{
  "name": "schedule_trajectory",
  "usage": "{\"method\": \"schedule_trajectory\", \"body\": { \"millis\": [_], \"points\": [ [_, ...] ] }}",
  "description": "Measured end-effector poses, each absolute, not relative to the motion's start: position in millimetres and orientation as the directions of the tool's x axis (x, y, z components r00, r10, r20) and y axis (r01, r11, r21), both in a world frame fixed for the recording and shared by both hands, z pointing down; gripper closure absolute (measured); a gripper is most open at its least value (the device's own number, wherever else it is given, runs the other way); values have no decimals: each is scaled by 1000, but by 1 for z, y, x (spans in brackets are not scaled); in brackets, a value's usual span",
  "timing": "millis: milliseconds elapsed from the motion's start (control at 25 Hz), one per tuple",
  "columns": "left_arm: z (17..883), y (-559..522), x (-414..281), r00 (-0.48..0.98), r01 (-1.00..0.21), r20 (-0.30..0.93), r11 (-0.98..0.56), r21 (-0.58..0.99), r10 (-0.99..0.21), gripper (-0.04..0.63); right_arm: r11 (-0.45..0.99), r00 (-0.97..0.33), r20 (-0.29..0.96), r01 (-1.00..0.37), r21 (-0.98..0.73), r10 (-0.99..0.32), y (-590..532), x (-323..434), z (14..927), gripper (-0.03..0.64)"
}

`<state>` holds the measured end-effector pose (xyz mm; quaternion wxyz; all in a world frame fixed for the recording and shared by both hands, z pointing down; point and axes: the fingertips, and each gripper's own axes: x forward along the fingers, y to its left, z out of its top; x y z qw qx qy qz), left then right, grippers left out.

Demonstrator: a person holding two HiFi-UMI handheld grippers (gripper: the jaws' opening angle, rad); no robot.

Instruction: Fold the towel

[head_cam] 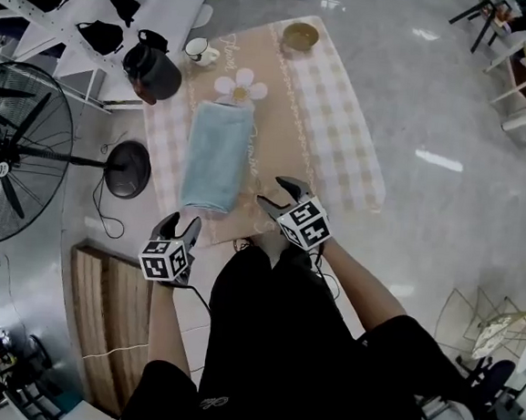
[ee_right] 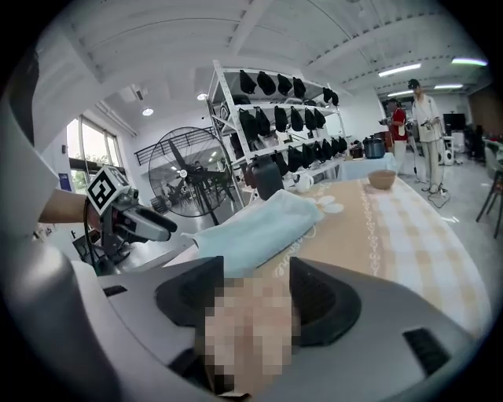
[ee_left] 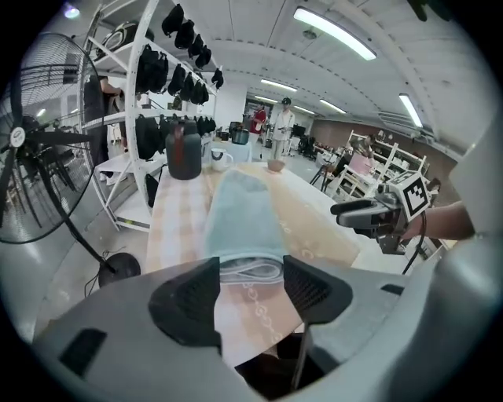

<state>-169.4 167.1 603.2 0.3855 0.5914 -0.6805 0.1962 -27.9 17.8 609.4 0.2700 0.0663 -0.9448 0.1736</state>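
A light blue towel [head_cam: 217,158] lies folded into a long narrow strip on the beige and checked tablecloth [head_cam: 342,138], running away from me. My left gripper [head_cam: 179,226] hangs open just off the table's near edge, below the towel's near end, with nothing between its jaws. In the left gripper view the towel [ee_left: 240,220] shows its layered near end beyond the open left gripper [ee_left: 250,292]. My right gripper [head_cam: 281,195] is open and empty to the right of the towel's near end. The right gripper view shows the towel [ee_right: 263,224] ahead of the right gripper [ee_right: 255,298].
At the table's far end stand a black jug [head_cam: 152,71], a white cup [head_cam: 197,50], a flower-shaped mat [head_cam: 241,87] and a brown bowl [head_cam: 300,36]. A standing fan [head_cam: 12,151] and white shelves [head_cam: 70,14] are to the left. A wooden pallet [head_cam: 109,301] lies on the floor.
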Motion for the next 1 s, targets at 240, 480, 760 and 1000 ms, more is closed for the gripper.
{"method": "schedule_trajectory", "body": {
  "millis": [240,480,760,1000],
  "points": [
    [600,143,-181,72,-993,714,17,118,-696,360,930,-818,571,-258,-263,-66,41,-37,620,376],
    [618,150,-188,263,-947,735,-315,71,-625,360,875,-770,617,-403,-268,-165,73,-60,627,376],
    [656,174,-188,438,-616,794,-784,-77,-422,360,818,-692,667,-533,-215,-275,101,-75,632,376],
    [671,171,-192,458,-396,821,-905,-154,-340,360,777,-648,687,-599,-193,-329,122,-88,631,376]
  ]
}}
